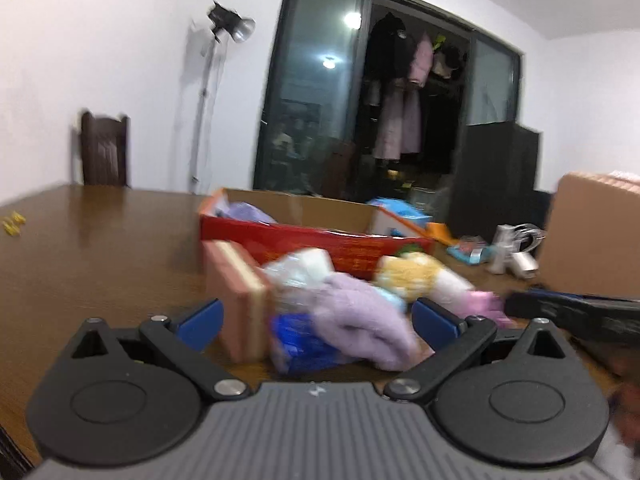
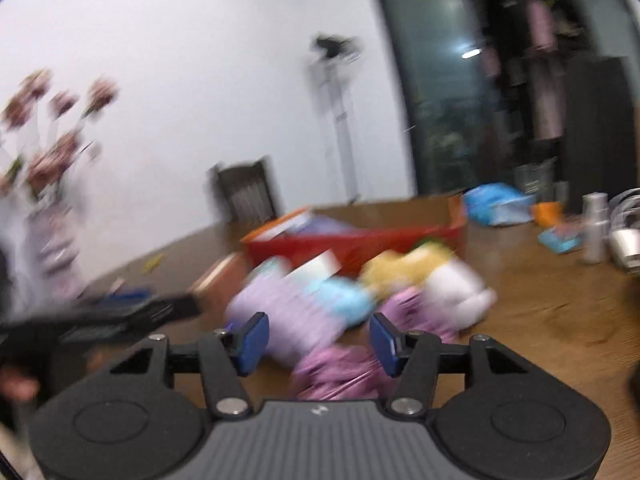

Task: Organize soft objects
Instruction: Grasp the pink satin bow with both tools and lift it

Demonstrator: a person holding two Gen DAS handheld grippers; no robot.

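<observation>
A heap of soft things lies on the wooden table (image 1: 100, 248) in front of a red open box (image 1: 320, 240). It holds a lilac fluffy cloth (image 1: 360, 320), a yellow and white plush toy (image 1: 420, 276), a blue packet (image 1: 304, 348) and a pink cloth (image 2: 344, 368). My left gripper (image 1: 316, 320) is open, its blue pads on either side of the lilac cloth and a pink box (image 1: 240, 300). My right gripper (image 2: 320, 340) is open just above the pink cloth, with the lilac cloth (image 2: 280, 312) and plush toy (image 2: 420, 268) beyond. Both views are blurred.
The red box (image 2: 352, 244) holds a lilac item. A cardboard box (image 1: 596, 232) stands at the right. A blue bag (image 2: 496, 204), a silver bottle (image 2: 596, 228) and small items lie on the table's right. A dark chair (image 1: 104, 152) stands behind.
</observation>
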